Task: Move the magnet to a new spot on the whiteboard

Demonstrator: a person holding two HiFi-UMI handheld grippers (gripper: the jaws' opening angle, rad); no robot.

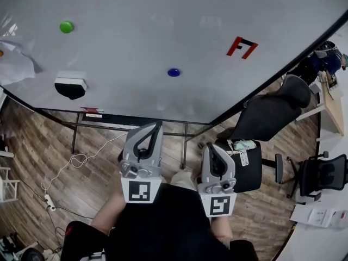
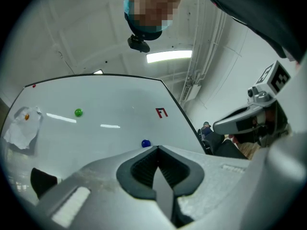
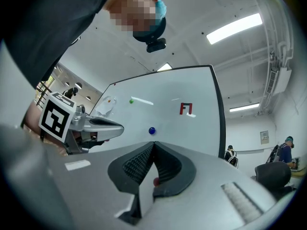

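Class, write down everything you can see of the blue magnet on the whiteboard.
The blue magnet is a small, round, glossy button, plastic by its look, stuck flat on the whiteboard near its lower edge. The green magnet lies far up-left, the red mark up-right. Only the board touches it.

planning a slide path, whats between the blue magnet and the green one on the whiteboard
Nothing: in the head view the whiteboard between the blue magnet and the green magnet is bare. The eraser sits below that line.
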